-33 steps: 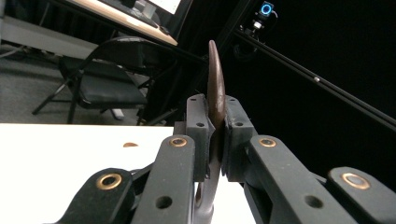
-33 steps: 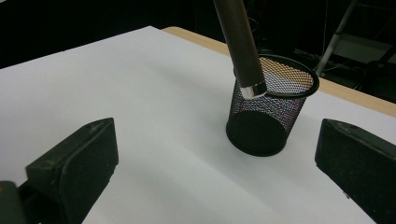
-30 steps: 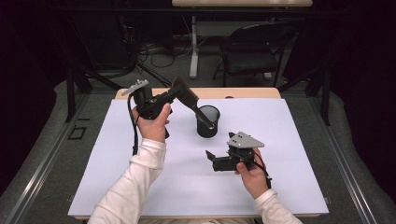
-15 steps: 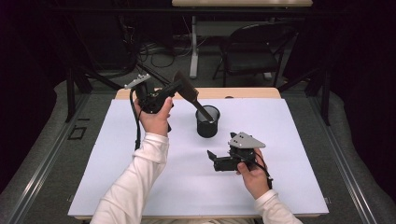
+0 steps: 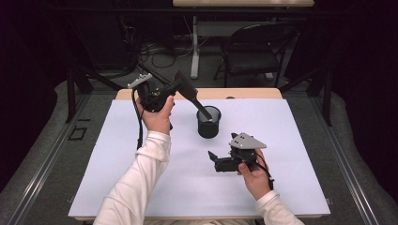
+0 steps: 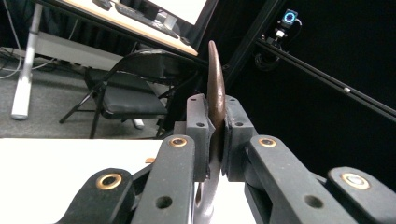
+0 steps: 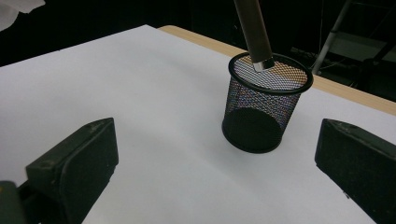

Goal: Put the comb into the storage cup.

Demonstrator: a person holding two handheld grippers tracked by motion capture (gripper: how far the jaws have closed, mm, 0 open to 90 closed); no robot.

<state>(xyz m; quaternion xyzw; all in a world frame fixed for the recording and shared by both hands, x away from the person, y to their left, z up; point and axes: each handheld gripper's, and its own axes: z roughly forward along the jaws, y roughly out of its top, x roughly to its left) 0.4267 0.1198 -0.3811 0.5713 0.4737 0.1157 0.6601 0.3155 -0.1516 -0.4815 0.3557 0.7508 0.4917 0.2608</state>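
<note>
Nearest the person, the right gripper [image 5: 217, 161] rests low on the white worktop [image 5: 117, 178], its fingers [image 7: 74, 163] spread wide with nothing between them, aimed toward the mesh cup [image 5: 208, 122]. Bare white sheet lies all around it: a broad stretch to its left, and room to the near and right edges as well.

Farther out, the mesh cup [image 7: 261, 112] stands upright near the middle of the worktop, well clear of every edge and apart from the right gripper. The handle end of a dark spatula [image 5: 190, 93] dips slantwise just inside the cup's rim [image 7: 270, 88]; whether it touches the mesh cannot be told.

Beyond and to the left, the left gripper [image 5: 171, 89] is held up above the worktop's far left part, close to the wooden far edge [image 5: 244, 93]. Its fingers [image 6: 198, 135] are clamped tight on the spatula [image 6: 215, 88], whose flat blade stands edge-on between them. Past the far edge stand a folding chair [image 5: 256, 51] and dark floor.
</note>
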